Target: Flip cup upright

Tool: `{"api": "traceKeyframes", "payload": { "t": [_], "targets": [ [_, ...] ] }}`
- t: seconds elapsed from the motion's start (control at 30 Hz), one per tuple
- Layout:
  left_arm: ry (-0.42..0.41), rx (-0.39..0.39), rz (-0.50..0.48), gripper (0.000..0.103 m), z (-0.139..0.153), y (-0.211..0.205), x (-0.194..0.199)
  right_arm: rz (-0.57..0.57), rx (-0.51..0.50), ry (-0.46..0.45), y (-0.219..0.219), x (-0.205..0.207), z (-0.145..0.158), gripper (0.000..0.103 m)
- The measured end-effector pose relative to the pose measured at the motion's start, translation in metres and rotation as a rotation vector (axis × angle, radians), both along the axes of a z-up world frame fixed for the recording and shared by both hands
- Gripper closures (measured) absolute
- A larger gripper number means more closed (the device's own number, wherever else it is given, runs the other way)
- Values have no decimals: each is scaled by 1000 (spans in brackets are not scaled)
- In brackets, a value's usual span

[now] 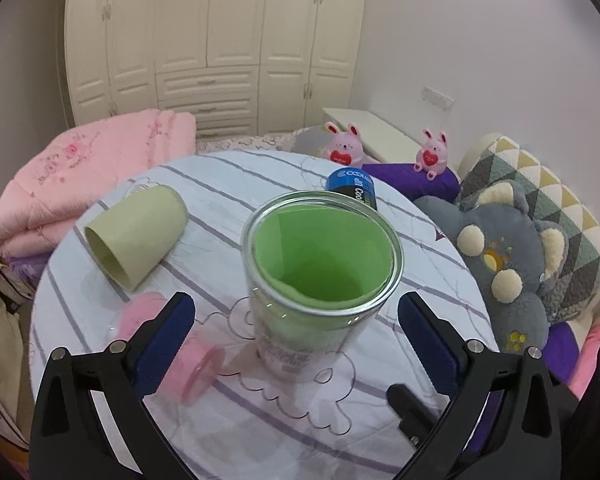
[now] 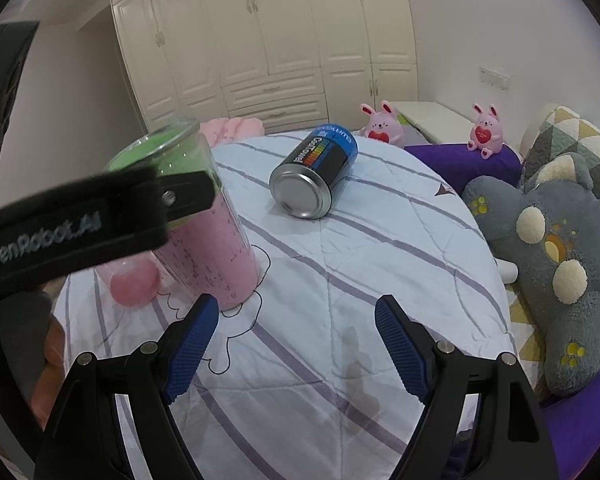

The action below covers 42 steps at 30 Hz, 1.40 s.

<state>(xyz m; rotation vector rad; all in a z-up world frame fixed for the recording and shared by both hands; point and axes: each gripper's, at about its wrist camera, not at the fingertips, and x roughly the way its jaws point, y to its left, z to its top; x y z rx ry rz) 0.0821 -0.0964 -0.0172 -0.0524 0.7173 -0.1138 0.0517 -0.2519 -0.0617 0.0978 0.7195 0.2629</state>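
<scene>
A clear cup with green and pink lining stands upright on the striped round table. My left gripper is open, its blue pads on either side of the cup and apart from it. The cup also shows at the left of the right wrist view, partly hidden by the left gripper's strap. A pale green cup lies on its side at the table's left. My right gripper is open and empty above the cloth, to the right of the clear cup.
A blue and black battery-shaped can lies on its side at the table's far part. A pink lid lies beside the clear cup. A grey plush toy, a purple cushion with pink bunnies and a pink quilt surround the table.
</scene>
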Motion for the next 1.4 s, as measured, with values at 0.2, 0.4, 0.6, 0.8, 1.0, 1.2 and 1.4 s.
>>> {"api": "traceKeyframes", "payload": {
  "t": [0.2,0.4,0.6,0.8,1.0,1.2,1.4],
  "targets": [
    [-3,-21,-4,0,4,14,-14,-8,-1,-22,2,-4,6,21],
    [-16,-8,-15,0,6,29,-38,-10,-18,-52,8,-11,12,21],
    [-26,35,-17,0,6,40,-57,-28,-10,-79,10,-20,17,21],
    [-66,32,3,0,14,53,-71,-47,-30,-154,17,-34,29,21],
    [-98,69,46,0,12,65,-81,-81,-33,-207,16,-42,39,21],
    [-76,75,60,0,5,71,-77,-91,-36,-258,19,-46,44,21],
    [-110,86,59,0,4,67,-80,-89,-48,-277,25,-45,45,21]
  ]
}}
